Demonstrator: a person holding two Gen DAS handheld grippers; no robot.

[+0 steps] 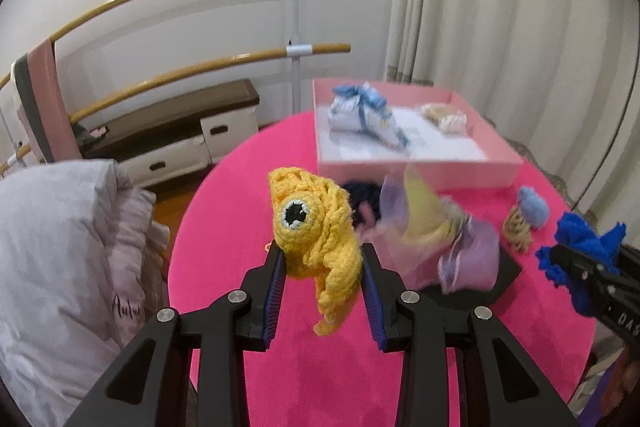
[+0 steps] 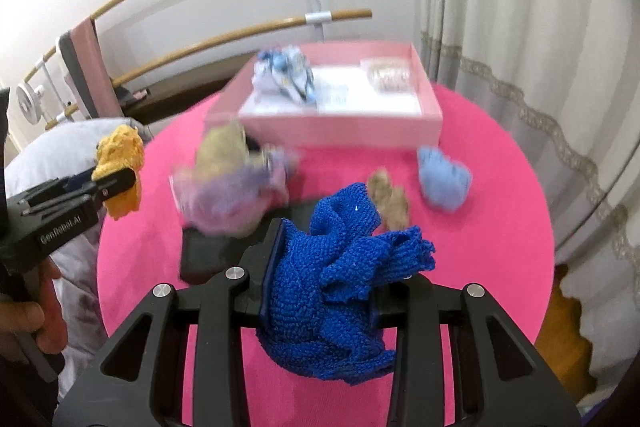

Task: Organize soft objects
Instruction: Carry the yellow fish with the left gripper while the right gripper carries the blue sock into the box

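Right now my left hand-held gripper (image 1: 322, 259) is clamped on a yellow crocheted toy (image 1: 310, 223) with a black-and-white eye, which hangs clear above the pink desk (image 1: 224, 195). My right hand-held gripper (image 2: 320, 291) is closed on a bunched blue knitted piece (image 2: 340, 283), also off the desk. At the far side of the desk stands a pink box (image 1: 420, 171) holding a blue-and-white fabric bundle (image 1: 364, 115) and a small beige item (image 1: 444, 117). Between the box and my grippers lies a blurred heap of lilac and pale yellow cloth (image 1: 440, 239), partly over a flat black object (image 2: 208, 251). Near it, to the right, sit a light blue soft piece (image 2: 442, 179) and a tan knitted one (image 2: 390, 201), close together.
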